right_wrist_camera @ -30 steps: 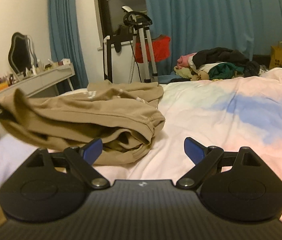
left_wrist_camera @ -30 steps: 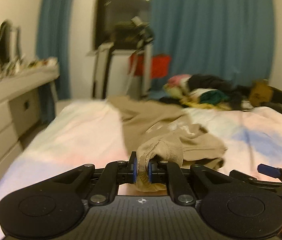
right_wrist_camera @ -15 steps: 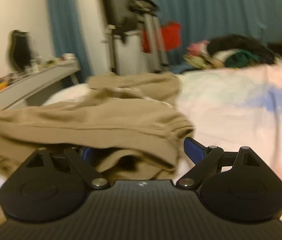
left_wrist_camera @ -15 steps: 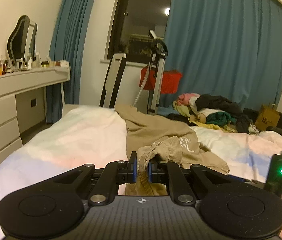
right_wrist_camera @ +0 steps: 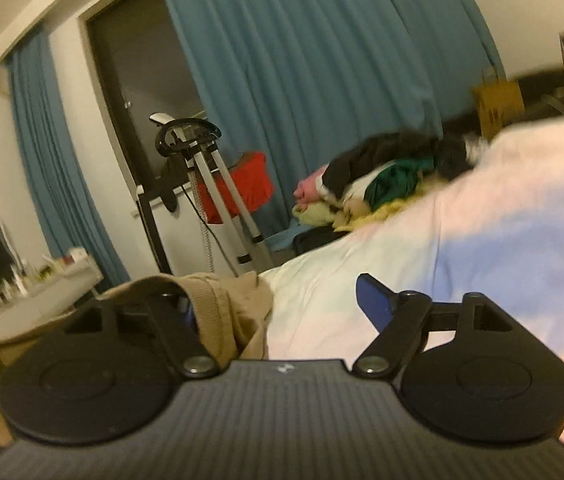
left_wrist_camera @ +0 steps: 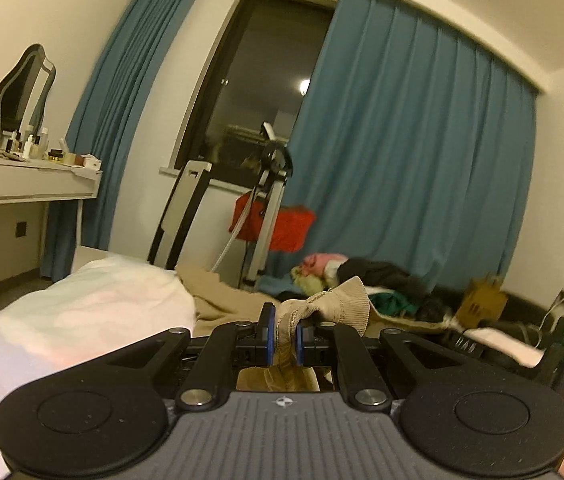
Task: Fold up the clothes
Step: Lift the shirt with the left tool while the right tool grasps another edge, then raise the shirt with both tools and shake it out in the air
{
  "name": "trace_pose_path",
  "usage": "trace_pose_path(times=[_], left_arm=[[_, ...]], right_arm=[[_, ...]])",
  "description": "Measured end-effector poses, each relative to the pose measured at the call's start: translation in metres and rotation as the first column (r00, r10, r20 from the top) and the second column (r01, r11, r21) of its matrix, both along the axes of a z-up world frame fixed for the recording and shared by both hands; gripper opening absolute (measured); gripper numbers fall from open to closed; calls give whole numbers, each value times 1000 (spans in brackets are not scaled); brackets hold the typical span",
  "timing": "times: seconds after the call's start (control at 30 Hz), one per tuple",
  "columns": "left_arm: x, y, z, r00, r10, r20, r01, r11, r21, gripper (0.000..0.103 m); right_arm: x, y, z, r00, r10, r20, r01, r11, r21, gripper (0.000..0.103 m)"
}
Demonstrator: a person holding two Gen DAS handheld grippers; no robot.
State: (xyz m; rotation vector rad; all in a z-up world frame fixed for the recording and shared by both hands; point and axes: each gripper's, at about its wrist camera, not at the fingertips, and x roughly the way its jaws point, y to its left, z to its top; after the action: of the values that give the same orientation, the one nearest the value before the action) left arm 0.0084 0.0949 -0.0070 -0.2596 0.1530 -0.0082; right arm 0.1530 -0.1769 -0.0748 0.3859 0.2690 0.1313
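A tan garment [left_wrist_camera: 222,300] lies on the bed with a ribbed hem. My left gripper [left_wrist_camera: 282,338] is shut on that ribbed hem [left_wrist_camera: 338,304] and holds it lifted above the bed. In the right wrist view my right gripper [right_wrist_camera: 278,308] is open. The tan garment [right_wrist_camera: 234,312] drapes over its left finger; the right finger [right_wrist_camera: 374,300] is bare above the sheet. That view is tilted and blurred.
The bed [left_wrist_camera: 62,320] has a white, pink and blue sheet [right_wrist_camera: 482,240]. A pile of mixed clothes [left_wrist_camera: 362,276] lies at its far side. A white dresser [left_wrist_camera: 22,192] stands left, an exercise machine [left_wrist_camera: 266,208] and blue curtains [left_wrist_camera: 402,160] behind.
My left gripper has lifted the hem higher and tilted up. My right gripper has moved left into the garment, and the cloth now lies over its left finger.
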Motion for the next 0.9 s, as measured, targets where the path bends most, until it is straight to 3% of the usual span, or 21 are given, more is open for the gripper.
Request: trace_pose_path(times=[0.07, 0.13, 0.27, 0.33, 0.43, 0.57, 0.6, 0.67, 0.7, 0.77, 0.9], left_arm=[[1, 1, 0, 1000, 13, -8, -13, 1000, 6, 10], [3, 3, -2, 999, 30, -30, -30, 1000, 7, 10], [15, 6, -7, 990, 60, -129, -57, 998, 29, 10], [20, 7, -10, 982, 75, -175, -68, 996, 51, 10], [27, 13, -17, 963, 87, -254, -77, 996, 48, 12], [35, 28, -29, 919, 86, -384, -91, 996, 5, 19], [37, 30, -31, 910, 76, -407, -85, 996, -5, 24], [40, 29, -37, 880, 45, -472, -51, 999, 0, 58], [42, 28, -41, 863, 29, -504, -33, 999, 1, 65], [43, 23, -47, 834, 13, -551, -3, 1000, 19, 67], [38, 3, -47, 835, -21, -550, 82, 993, 87, 82]], right_arm=[[5, 3, -5, 997, 43, -67, -45, 999, -27, 66], [3, 5, -14, 990, 60, -131, -63, 998, -25, 38], [-2, 6, -34, 963, 85, -255, -91, 996, -9, 21], [-11, 5, -24, 970, 81, -228, -87, 996, -17, 12], [-23, 7, -1, 983, 104, -154, -108, 994, -20, 11], [-30, 17, 21, 983, 148, -107, -153, 987, -40, 11], [-31, 19, 27, 983, 159, -96, -164, 985, -45, 11], [-31, 23, 30, 980, 174, -95, -178, 983, -44, 11], [-30, 25, 30, 979, 178, -99, -183, 982, -45, 11], [-29, 28, 30, 977, 185, -106, -191, 980, -49, 11], [-22, 31, 26, 972, 201, -119, -205, 978, -25, 11]])
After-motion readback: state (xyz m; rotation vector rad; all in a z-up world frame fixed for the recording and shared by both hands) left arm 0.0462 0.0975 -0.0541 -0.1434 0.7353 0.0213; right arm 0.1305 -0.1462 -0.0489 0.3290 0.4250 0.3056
